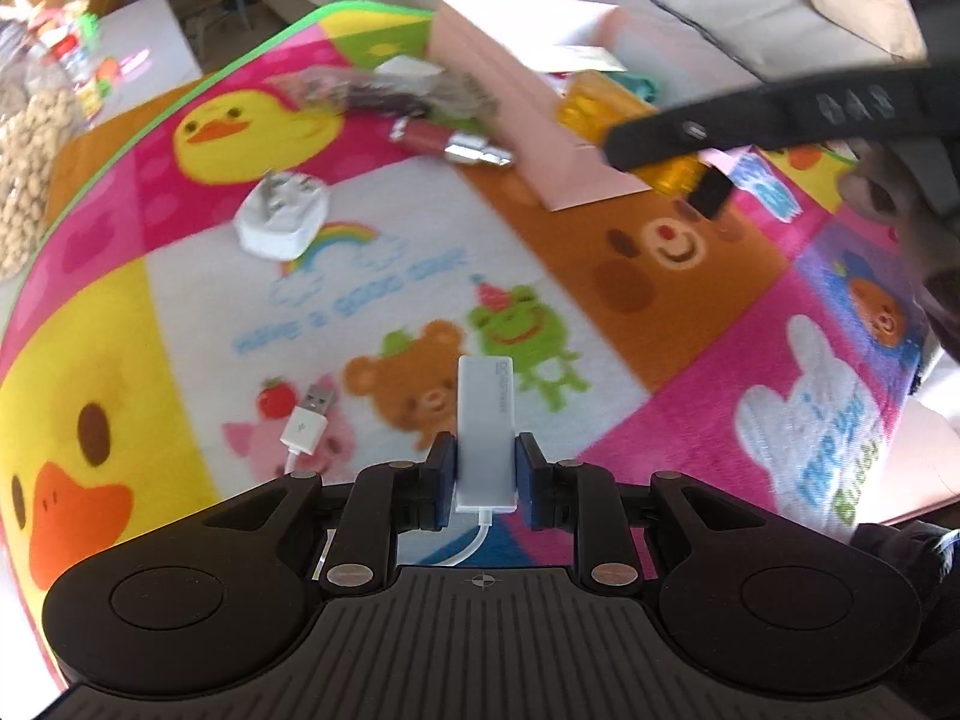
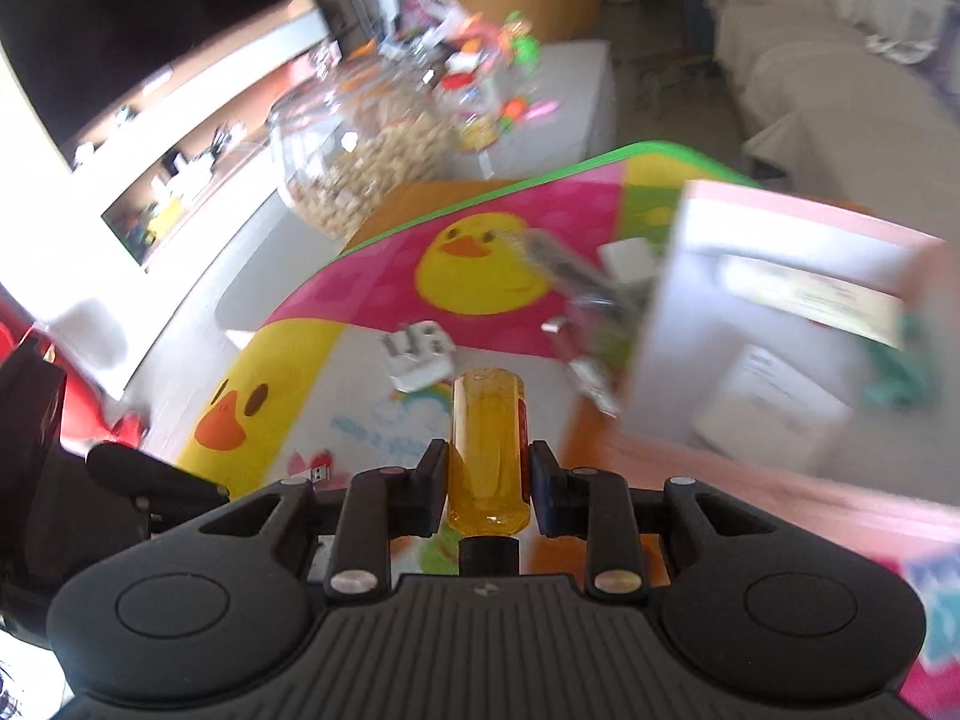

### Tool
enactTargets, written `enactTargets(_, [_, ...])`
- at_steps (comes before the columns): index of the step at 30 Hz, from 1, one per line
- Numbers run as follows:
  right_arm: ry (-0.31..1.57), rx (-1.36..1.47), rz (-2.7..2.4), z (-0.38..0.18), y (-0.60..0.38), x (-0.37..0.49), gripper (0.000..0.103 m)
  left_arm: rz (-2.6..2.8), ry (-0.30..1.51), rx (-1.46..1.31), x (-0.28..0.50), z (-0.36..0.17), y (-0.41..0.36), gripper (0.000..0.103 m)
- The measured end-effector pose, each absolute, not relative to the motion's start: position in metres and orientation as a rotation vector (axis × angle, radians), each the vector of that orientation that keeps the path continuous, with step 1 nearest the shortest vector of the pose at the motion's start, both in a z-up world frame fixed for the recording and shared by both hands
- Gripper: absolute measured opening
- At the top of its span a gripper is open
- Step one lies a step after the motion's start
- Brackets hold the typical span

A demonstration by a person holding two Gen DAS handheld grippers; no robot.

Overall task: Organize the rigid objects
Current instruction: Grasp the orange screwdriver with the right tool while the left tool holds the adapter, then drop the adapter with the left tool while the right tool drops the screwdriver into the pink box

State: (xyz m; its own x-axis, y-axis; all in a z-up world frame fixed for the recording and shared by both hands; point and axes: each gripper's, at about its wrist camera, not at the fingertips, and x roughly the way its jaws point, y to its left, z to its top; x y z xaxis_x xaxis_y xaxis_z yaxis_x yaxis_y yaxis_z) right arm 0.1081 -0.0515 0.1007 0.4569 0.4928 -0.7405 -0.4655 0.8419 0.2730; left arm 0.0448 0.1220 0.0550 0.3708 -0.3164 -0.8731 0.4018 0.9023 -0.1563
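Left wrist view: my left gripper [image 1: 485, 471] is pinching a white USB adapter [image 1: 485, 420] by its rear end, both pads pressed to its sides, its short cable looping out to a USB plug [image 1: 309, 417] lying on the cartoon mat [image 1: 150, 324]. I judge I am mid-carry, with the pink box [image 1: 540, 120] ahead as the likely place to drop it. A white wall charger [image 1: 282, 219] and a red flash drive [image 1: 447, 141] lie loose on the mat, near the box.

Right wrist view: my right gripper [image 2: 487, 489] has its jaws closed narrowly on an amber bottle [image 2: 489, 450], black cap toward me. The box [image 2: 780, 324] sits just right of the bottle's tip. Next I would need to swing over the rim, then spread the jaws. 2 items are in hand.
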Motion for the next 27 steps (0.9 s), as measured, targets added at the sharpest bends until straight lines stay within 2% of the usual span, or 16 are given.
enactTargets(16, [0.811, 0.161, 0.459, 0.112, -0.162, 0.027, 0.028, -0.514, 1.072, 0.133, 0.026, 0.104, 0.049, 0.024])
enactTargets(21, [0.765, 0.18, 0.436, 0.124, -0.181, 0.022, 0.028, -0.541, 0.987, 0.174, 0.028, 0.133, 0.033, 0.024])
enactTargets(27, [0.614, 0.249, 0.402, 0.161, -0.198, 0.039, 0.028, -0.57, 0.768, 0.191, 0.059, 0.188, 0.012, 0.024])
